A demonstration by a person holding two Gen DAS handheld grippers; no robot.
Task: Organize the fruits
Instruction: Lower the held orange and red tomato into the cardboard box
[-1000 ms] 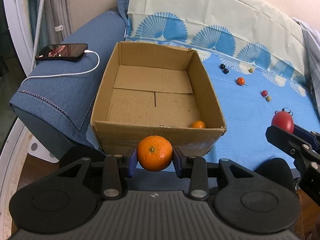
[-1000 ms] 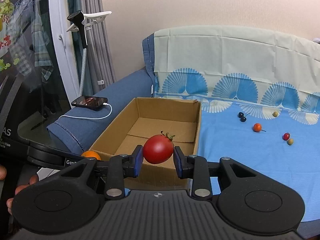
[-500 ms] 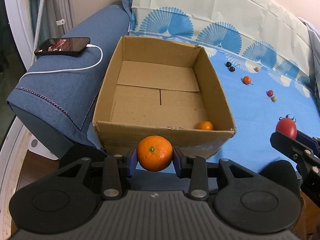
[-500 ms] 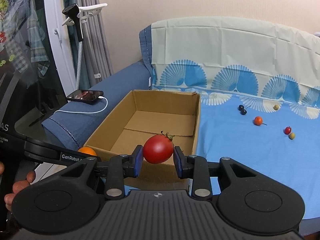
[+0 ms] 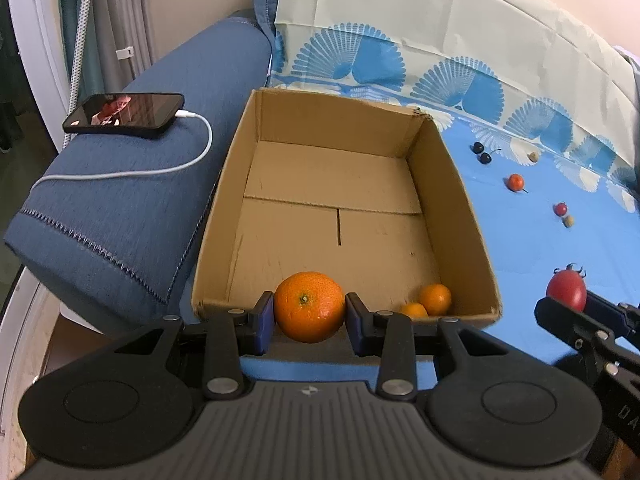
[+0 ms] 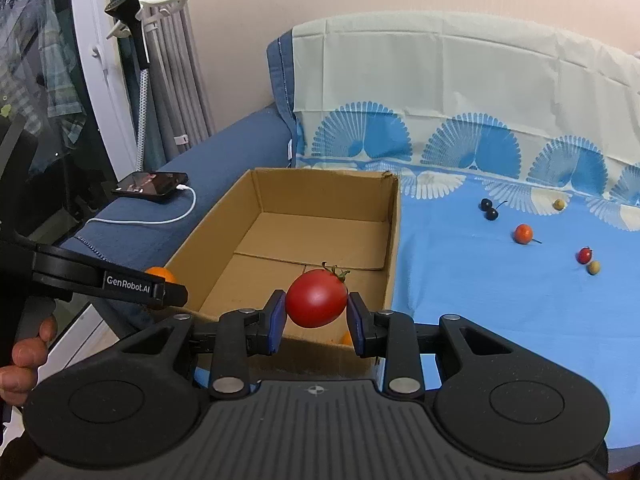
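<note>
My left gripper point(image 5: 310, 316) is shut on a large orange point(image 5: 310, 306) and holds it over the near edge of the open cardboard box point(image 5: 452, 200). Two small oranges point(image 5: 435, 299) lie in the box's near right corner. My right gripper point(image 6: 316, 320) is shut on a red tomato point(image 6: 317, 298) at the box's near right corner point(image 6: 394, 240). The tomato also shows in the left wrist view point(image 5: 566, 290). Small fruits lie on the blue cloth: two dark cherries point(image 6: 489, 210), a small orange tomato point(image 6: 523, 233), a red cherry point(image 6: 584, 255), olives point(image 6: 593, 267).
The box stands on a blue patterned cloth point(image 6: 500, 300) over a sofa seat. A phone point(image 5: 126, 114) with a white cable lies on the blue armrest point(image 5: 132, 200) left of the box. The sofa back rises behind.
Both grippers have moved forward and up toward the box. The orange now hangs over the box's near edge, and a second small orange in the corner has come into view.
</note>
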